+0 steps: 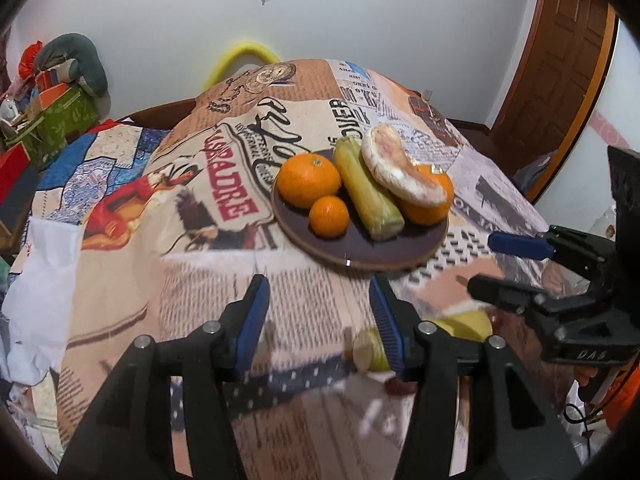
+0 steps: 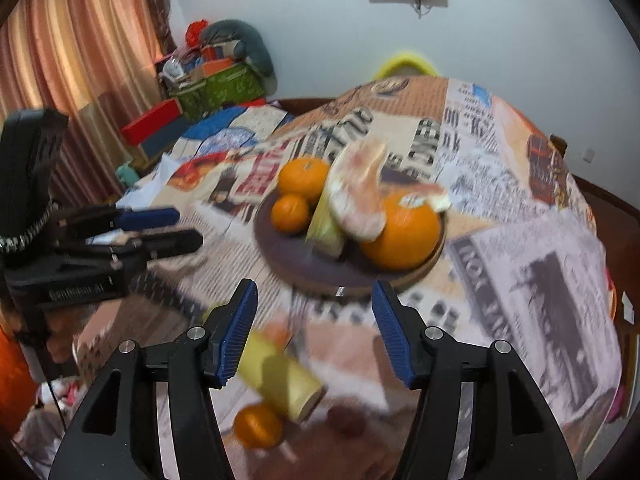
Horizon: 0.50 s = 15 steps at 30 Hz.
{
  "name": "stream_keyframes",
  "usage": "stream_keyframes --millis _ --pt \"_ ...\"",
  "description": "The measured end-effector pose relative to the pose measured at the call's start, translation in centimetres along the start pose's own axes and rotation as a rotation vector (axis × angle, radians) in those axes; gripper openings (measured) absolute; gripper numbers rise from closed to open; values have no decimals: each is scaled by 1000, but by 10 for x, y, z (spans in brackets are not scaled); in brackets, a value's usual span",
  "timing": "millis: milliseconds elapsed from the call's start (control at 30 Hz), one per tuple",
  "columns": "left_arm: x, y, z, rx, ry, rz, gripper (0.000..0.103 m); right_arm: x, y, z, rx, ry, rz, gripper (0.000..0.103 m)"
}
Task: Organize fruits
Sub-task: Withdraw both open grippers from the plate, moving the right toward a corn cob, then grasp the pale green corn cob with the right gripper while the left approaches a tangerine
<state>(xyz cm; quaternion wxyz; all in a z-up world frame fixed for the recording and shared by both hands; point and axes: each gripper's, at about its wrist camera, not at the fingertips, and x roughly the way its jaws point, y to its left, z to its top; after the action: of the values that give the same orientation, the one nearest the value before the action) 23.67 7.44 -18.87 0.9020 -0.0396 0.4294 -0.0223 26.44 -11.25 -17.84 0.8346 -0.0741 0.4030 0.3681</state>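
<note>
Lying just below the right gripper (image 2: 314,334), whose spread jaws are holding nothing, a pale yellow-green corn cob (image 2: 282,380) is pointing diagonally; the left gripper (image 1: 320,322), likewise spread, is sitting farther off.

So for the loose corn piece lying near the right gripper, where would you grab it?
Across its middle, coming from above. The corn piece lies on its side on the tablecloth, a short cylinder with one cut end facing the camera. The right gripper is open and empty; I'd turn it so the pads close on the round flanks, clear of the small orange.
</note>
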Motion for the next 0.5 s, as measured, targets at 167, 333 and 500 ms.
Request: stream_keyframes --millis 167,333,500 --pt "-6 0 -22 3 26 15 53 17 17 -18 -39 67 30 56" --pt "-5 3 -36 -5 44 15 54 36 30 -27 -116 120 15 58" --pt "3 5 -40 -23 68 4 54 45 27 -24 -125 145 47 65"
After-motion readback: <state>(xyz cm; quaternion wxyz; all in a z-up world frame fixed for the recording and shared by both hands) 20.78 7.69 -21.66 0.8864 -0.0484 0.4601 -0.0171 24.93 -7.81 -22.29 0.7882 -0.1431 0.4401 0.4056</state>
